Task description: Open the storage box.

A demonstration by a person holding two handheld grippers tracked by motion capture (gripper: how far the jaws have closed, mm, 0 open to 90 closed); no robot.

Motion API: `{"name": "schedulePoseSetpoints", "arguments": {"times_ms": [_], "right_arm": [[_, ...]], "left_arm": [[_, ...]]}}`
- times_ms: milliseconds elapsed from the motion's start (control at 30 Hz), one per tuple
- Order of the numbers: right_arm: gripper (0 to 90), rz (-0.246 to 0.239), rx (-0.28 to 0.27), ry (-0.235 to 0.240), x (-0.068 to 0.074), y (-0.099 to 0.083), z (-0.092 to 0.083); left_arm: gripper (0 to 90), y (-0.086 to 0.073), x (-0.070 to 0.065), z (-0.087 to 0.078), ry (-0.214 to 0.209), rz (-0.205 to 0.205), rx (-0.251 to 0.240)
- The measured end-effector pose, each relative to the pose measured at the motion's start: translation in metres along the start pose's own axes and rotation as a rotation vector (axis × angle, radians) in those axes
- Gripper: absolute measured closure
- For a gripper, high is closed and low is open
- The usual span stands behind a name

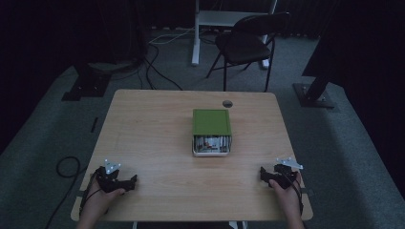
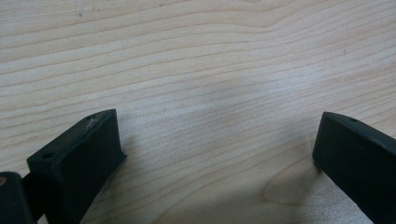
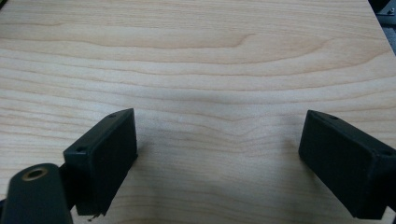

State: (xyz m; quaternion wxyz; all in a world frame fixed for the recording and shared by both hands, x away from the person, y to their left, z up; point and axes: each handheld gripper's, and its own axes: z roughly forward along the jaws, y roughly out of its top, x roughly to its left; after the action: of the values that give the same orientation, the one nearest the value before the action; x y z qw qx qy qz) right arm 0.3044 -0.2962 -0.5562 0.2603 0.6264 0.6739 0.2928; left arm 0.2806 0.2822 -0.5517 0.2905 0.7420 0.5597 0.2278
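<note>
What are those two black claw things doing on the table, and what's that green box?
A person sits at a wooden table with a left gripper in one hand and a right gripper in the other. Both rest near the table's near corners with jaws wide open and nothing between them. In the middle stands a green-lidded box, its open front showing small items too dim to identify. Nobody is touching the box yet.

The left gripper [image 2: 219, 154] stands with both black jaws spread wide over bare, pale wood-grain table [image 2: 196, 60], nothing between them.
</note>
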Motion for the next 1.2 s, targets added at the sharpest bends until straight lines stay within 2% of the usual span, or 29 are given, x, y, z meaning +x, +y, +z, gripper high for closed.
{"name": "schedulePoseSetpoints", "arguments": {"times_ms": [200,467,600,667,800,900,1200], "right_arm": [[11.2,0.0,0.0,0.0,0.0,0.0,0.0],[11.2,0.0,0.0,0.0,0.0,0.0,0.0],[11.2,0.0,0.0,0.0,0.0,0.0,0.0],[11.2,0.0,0.0,0.0,0.0,0.0,0.0],[11.2,0.0,0.0,0.0,0.0,0.0,0.0],[11.2,0.0,0.0,0.0,0.0,0.0,0.0],[11.2,0.0,0.0,0.0,0.0,0.0,0.0]], "left_arm": [[1.8,0.0,-0.001,0.0,-0.003,0.003,-0.001],[1.8,0.0,-0.003,-0.001,-0.016,0.044,-0.006],[2.6,0.002,-0.005,0.001,-0.023,0.052,-0.009],[2.6,0.003,-0.008,0.002,-0.015,0.073,-0.016],[2.6,0.007,-0.016,0.004,-0.03,0.103,-0.027],[2.6,0.01,-0.023,0.005,-0.033,0.147,-0.042],[2.6,0.019,-0.041,0.006,-0.047,0.228,-0.049]]}}
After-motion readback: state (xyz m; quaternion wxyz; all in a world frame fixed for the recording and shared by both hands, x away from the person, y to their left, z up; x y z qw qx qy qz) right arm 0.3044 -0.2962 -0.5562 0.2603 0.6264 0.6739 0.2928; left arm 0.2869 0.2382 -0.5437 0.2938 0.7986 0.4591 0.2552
